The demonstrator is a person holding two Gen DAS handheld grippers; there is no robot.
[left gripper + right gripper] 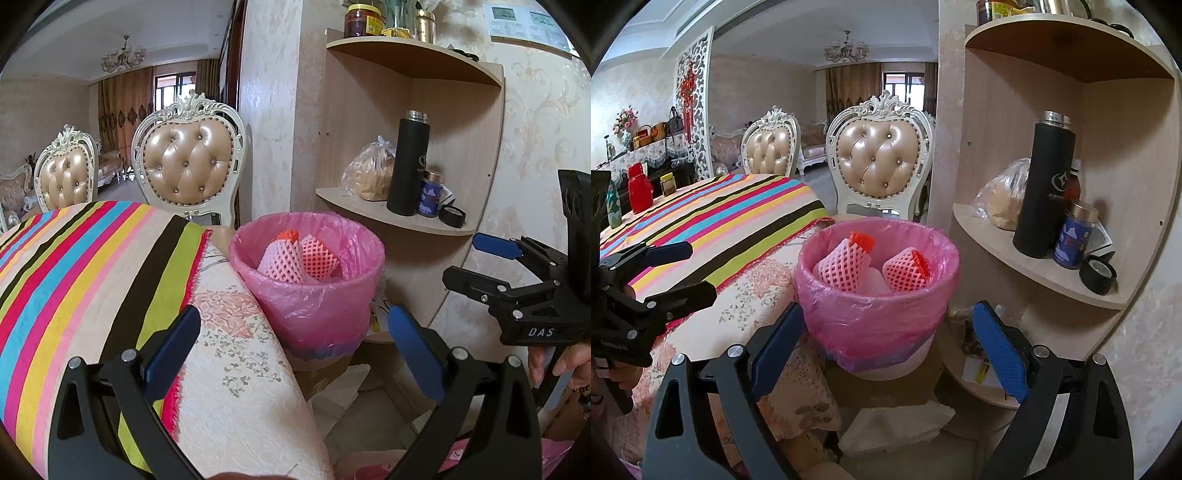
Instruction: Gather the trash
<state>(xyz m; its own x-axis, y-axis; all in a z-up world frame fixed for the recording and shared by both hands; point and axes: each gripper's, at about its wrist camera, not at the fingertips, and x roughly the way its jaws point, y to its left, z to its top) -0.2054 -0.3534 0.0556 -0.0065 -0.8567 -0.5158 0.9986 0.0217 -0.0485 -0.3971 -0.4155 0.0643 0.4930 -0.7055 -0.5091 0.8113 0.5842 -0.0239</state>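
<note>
While both grippers hung wide apart and empty, the pink-lined trash bin (877, 291) sat straight ahead of them and a little below, standing on a cardboard box (882, 384) between the striped worktop (713, 221) and the corner shelf (1034, 269). The right gripper (888, 354) faced the bin almost squarely, its blue fingers (999, 350) spread to either side of the bin's lower wall without touching it. The left gripper (291, 350) sat further toward the worktop side of the bin, one finger over the floral cloth, so the right hand looked the nearer and better lined up. Inside the bin lay two pink foam net sleeves (842, 267), each with an orange-red end, one leaning toward the worktop side and one toward the shelf side, their long axes tilted up and outward. No loose trash showed on the worktop beside the bin, so collecting seemed largely done. The bag's rim was folded over the bin's edge.
</note>
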